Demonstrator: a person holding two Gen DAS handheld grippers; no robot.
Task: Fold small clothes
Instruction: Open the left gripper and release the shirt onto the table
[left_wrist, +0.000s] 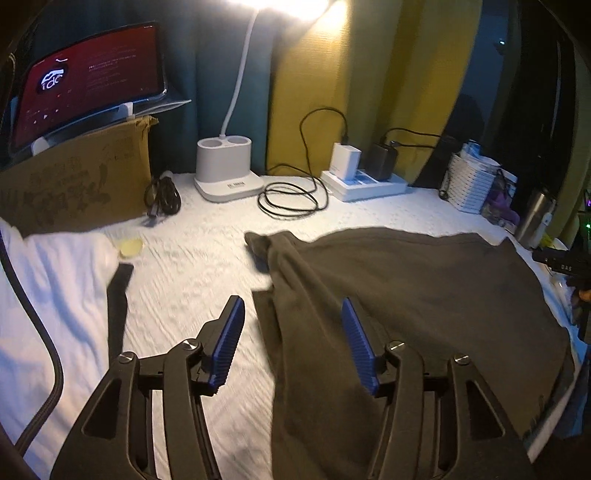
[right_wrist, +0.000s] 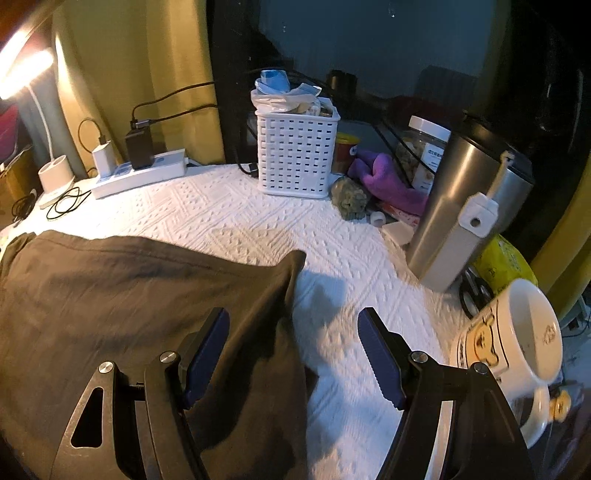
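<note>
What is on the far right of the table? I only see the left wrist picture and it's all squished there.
Observer: A white mug with a yellow cartoon bear stands right by the right gripper.
Operator: Is that gripper holding the brown cloth?
Observer: No, it's open; the brown garment's right edge lies loose between its fingers.
Operator: What's behind the white basket?
Observer: Beside the white basket lies a purple cloth, with a clear jar behind it.

Hidden, cropped or unclear
Mug (right_wrist: 517, 354) cut by gripper arm; tablet (left_wrist: 88, 74) text unreadable; garment (left_wrist: 406, 295) runs off the bottom edge.
</note>
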